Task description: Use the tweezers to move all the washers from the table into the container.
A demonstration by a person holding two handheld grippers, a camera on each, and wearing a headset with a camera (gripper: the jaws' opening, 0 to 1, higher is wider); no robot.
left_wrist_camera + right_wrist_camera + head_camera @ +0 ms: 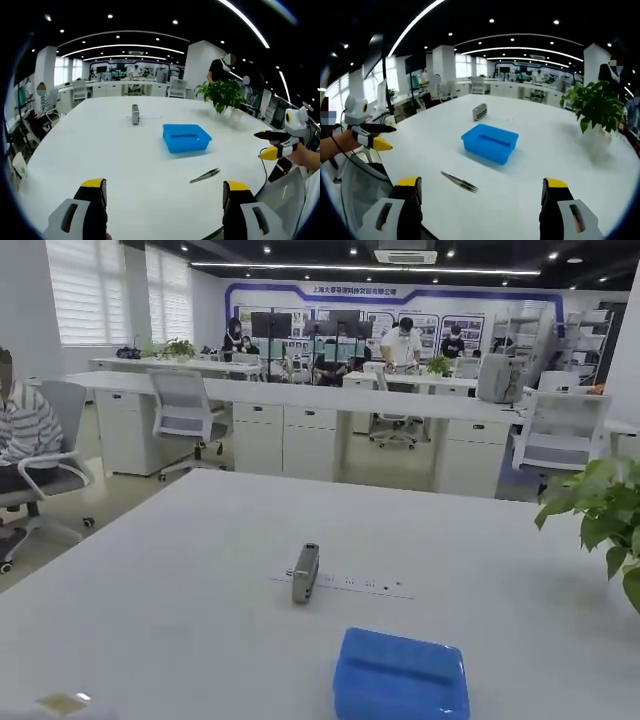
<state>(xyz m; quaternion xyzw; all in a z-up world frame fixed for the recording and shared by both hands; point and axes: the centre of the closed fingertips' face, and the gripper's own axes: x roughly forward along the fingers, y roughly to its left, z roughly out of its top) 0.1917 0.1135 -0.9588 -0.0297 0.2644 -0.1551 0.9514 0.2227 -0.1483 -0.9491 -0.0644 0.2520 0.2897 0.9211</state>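
A wide white bench (180, 580) is seen from its near side, with most of its surface bare. A blue container (395, 698) is set at the lower centre of the head view and is cut by the bottom edge of the frame. Beyond it, near the middle of the frame, a small grey block (305, 572) is stood upright on a thin line that crosses the bench. A leafy plant (600, 510) is seen at the right edge of the frame. Rows of white desks (300, 430) are spread across the room behind the bench's far edge.

In the left gripper view the left tongs (164, 186) are held spread wide at the bottom of the frame, gripping nothing. The tweezers (205, 175) are laid flat on the bench just above the jaw tips, nearer the right one, close to the near edge. They are kept apart from the container, which is placed further in at the centre. Open white surface is left around both.

In the right gripper view the right tongs (481, 183) are likewise held wide apart and empty. The tweezers are seen at lower centre-left and the container above them at the centre, with a bare strip of bench between the two. A mesh chair back (355, 187) is seen at the lower left, outside the bench edge.
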